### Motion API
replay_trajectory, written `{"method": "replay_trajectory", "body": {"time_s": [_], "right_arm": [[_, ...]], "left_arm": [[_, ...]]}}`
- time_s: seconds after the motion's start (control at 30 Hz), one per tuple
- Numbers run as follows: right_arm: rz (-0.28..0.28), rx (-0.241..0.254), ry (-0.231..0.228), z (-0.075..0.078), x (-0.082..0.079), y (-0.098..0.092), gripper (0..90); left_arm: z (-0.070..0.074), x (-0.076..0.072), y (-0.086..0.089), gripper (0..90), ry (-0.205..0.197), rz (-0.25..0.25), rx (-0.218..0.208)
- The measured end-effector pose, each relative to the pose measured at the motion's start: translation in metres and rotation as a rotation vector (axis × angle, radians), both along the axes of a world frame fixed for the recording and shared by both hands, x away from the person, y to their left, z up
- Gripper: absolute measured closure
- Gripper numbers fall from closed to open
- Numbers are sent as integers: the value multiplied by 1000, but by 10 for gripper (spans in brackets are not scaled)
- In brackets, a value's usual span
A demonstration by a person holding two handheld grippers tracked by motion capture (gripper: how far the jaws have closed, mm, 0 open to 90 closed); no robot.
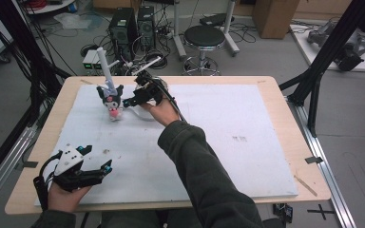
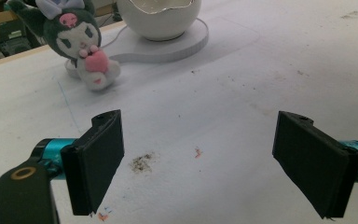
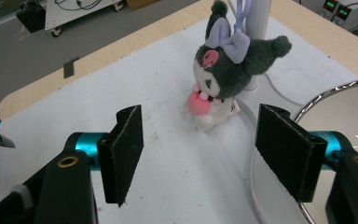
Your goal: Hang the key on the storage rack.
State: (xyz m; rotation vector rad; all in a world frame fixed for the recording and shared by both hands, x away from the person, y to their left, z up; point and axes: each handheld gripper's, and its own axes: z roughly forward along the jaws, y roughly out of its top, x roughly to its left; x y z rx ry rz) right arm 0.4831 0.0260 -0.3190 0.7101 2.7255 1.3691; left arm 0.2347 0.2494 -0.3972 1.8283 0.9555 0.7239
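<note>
2 grippers spread wide, right gripper near plush toy, left gripper apart.

A small plush doll sits upright at the upper left of the white mat, in the high view's upper-left quarter. It has a dark grey hood with pointed ears, a lavender bow, a pink skull badge on the forehead, a white face and body, and a pink heart held at its chest. In my right claw's view it sits at upper centre, facing left. It touches neither claw.
</note>
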Motion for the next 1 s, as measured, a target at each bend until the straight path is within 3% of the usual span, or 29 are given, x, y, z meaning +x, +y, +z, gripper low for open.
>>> {"method": "replay_trajectory", "body": {"time_s": [0.3, 0.47, 0.73, 1.0], "right_arm": [[2, 23, -11, 10, -7, -11, 298], [6, 84, -26, 11, -12, -18, 293], [2, 70, -12, 6, -15, -28, 265], [-7, 82, -27, 6, -20, -39, 246]], "left_arm": [[0, 0, 0, 169, 1, -1, 2], [0, 1, -1, 169, 0, -3, 5], [0, 1, -2, 169, 1, -6, 5], [0, 1, -3, 169, 4, -6, 3]]}}
